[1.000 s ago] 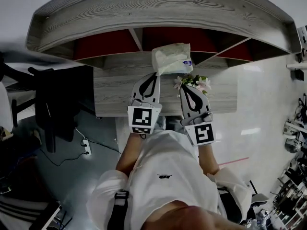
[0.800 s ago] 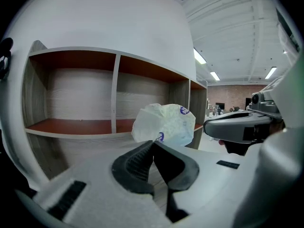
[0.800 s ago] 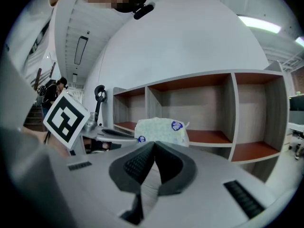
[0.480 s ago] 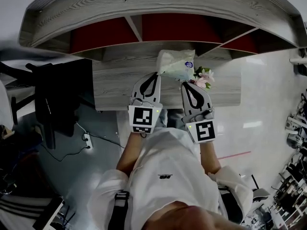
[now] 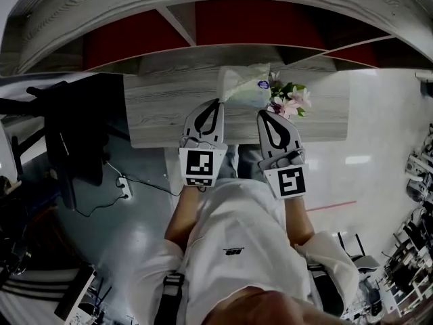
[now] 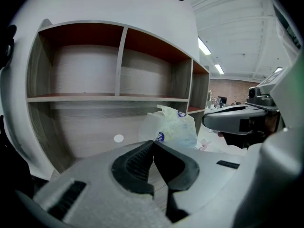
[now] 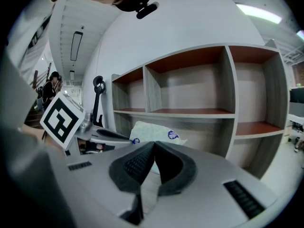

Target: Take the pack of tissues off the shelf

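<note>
Left gripper is closed, tips pinching the near-left corner of the tissue pack. The pack is off the shelf, tilted over the wood table, at 1 o'clock from the left gripper. Right gripper is closed with nothing in it; the pack sits at its 11 o'clock, not touching. Flowers are just beside the pack at its 3 o'clock.

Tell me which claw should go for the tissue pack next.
Probably the left claw: its shut tip sits right by the tissue pack's near corner, nothing between them. The right claw, also shut, has the flowers close beside its path. Either must open first.
</note>
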The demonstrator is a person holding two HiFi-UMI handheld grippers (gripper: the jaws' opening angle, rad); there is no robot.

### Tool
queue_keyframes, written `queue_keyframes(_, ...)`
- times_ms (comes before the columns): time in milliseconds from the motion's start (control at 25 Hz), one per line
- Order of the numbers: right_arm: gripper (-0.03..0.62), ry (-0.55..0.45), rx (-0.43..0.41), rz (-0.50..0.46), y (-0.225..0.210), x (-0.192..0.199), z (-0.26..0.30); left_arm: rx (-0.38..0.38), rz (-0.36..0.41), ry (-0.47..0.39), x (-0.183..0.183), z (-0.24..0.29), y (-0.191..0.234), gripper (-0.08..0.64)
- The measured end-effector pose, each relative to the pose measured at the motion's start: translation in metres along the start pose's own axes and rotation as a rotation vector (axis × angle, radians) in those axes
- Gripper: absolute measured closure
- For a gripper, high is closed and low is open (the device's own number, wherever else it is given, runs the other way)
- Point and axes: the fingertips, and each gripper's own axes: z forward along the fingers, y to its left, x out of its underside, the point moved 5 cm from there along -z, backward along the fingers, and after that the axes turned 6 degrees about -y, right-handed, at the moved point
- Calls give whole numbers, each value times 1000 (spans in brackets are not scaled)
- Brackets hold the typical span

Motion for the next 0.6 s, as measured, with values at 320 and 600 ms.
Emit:
queue_keyframes(320,566,46,-19,12,4,31,11,-35,-13,40,35,0,17,531)
queue_keyframes(600,566,73,-41,35,6,53,19,-59,-29,68,62,3,25,531)
